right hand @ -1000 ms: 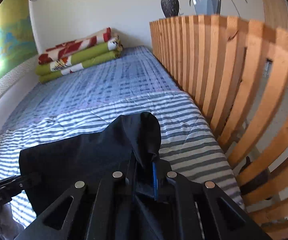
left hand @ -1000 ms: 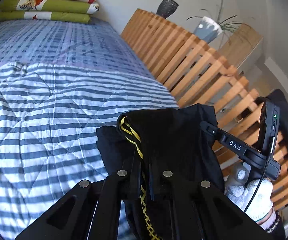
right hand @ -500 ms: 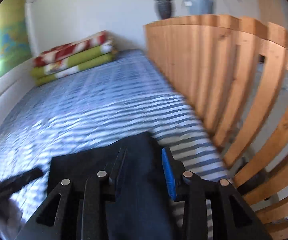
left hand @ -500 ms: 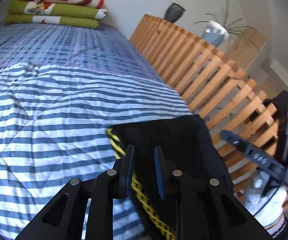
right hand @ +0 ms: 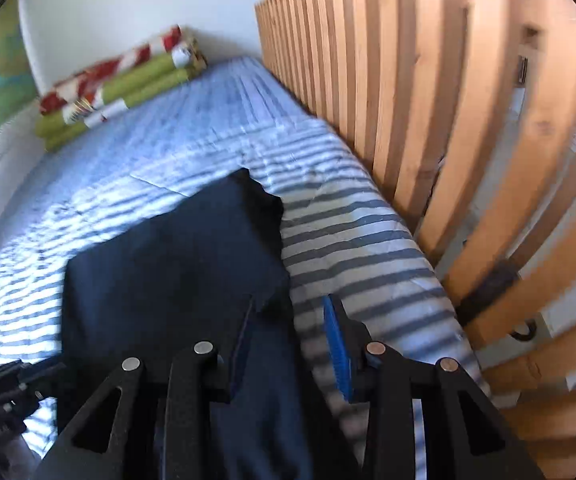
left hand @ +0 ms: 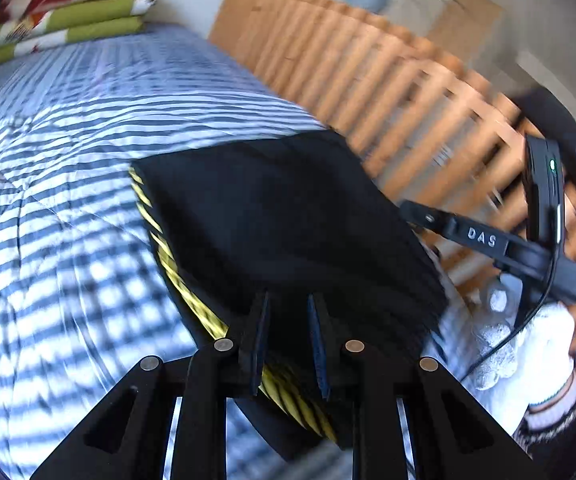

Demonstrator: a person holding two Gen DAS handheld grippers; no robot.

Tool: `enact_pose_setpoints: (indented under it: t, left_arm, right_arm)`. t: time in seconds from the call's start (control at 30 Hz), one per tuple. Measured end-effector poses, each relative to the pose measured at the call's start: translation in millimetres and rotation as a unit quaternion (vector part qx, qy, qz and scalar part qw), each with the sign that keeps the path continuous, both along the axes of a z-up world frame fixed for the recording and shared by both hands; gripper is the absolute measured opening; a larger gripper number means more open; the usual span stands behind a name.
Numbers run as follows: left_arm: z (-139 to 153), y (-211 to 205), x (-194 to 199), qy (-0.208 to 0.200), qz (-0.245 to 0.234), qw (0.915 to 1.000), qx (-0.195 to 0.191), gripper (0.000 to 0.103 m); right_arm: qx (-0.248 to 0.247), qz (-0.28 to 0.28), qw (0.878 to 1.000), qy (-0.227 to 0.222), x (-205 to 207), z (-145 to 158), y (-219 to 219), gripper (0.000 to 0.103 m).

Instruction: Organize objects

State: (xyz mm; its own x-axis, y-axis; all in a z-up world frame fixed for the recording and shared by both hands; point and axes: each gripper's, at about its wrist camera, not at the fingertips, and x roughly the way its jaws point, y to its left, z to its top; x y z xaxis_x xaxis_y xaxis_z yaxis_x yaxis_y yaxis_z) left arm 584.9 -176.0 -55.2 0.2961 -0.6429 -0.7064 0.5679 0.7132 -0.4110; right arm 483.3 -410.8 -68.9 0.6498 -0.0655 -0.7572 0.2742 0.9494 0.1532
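Yellow braid (left hand: pixel 192 300) on the black garment (left hand: pixel 288 220) in left view only; both grippers' fingers parted, empty.

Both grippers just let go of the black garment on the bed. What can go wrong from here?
1. The garment lies at the bed's edge beside the slatted rail; it may slide off.
2. The left gripper and right gripper, jaws just opened, are low over the cloth and may snag it.

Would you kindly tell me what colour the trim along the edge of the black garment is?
Yellow, a twisted braid pattern on the trim; the left wrist view shows it best.
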Motion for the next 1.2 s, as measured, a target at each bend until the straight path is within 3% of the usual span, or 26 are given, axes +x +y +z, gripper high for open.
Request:
enact_pose_setpoints:
  t: [0.1,0.23,0.33,0.43,0.53,0.77,0.87,1.03,1.13,1.2]
  left_arm:
    - [-6.7,-5.8,-20.3,0.024,-0.007,0.9991,0.033,0.021]
    - [-14.6,-2.2,-44.1,0.059,-0.005,0.9955,0.075,0.021]
    - [6.8,17.4,-74.8,0.059,-0.008,0.9948,0.082,0.021]
    - [44.7,57.0,-117.4,0.028,-0.006,0.9959,0.086,0.021]
    - [86.2,106.6,-165.5,0.001,0.016,0.9966,0.080,0.021]
    - [175.3,230.6,-293.6,-0.063,0.082,0.9926,0.064,0.021]
    - [204.1,281.8,-351.9,-0.079,0.110,0.9894,0.053,0.031]
    - [229.5,357.8,-433.3,-0.108,0.142,0.9828,0.048,0.038]
    - [238.0,398.2,-473.3,-0.109,0.157,0.9791,0.067,0.039]
    - [240.7,421.9,-501.0,-0.122,0.175,0.9733,0.084,0.048]
  right_arm:
    - [0.021,0.018,1.000,0.001,-27.0,1.4,15.7,0.032]
    - [0.049,0.018,0.996,0.068,-51.0,-17.8,38.1,0.032]
    - [0.038,0.021,0.993,0.106,-75.4,-18.4,59.9,0.032]
    - [0.034,0.046,0.992,0.116,-112.9,-6.3,87.4,0.032]
    - [0.015,0.072,0.993,0.095,-162.1,21.2,121.3,0.032]
    - [0.057,0.130,0.990,0.025,-269.1,99.0,202.8,0.032]
    - [0.047,0.160,0.986,-0.017,-316.5,137.5,246.0,0.032]
    - [0.043,0.200,0.976,-0.069,-388.8,187.7,308.6,0.036]
    - [0.030,0.216,0.972,-0.083,-425.2,199.6,342.8,0.039]
    - [0.023,0.228,0.970,-0.087,-446.2,200.4,364.2,0.040]
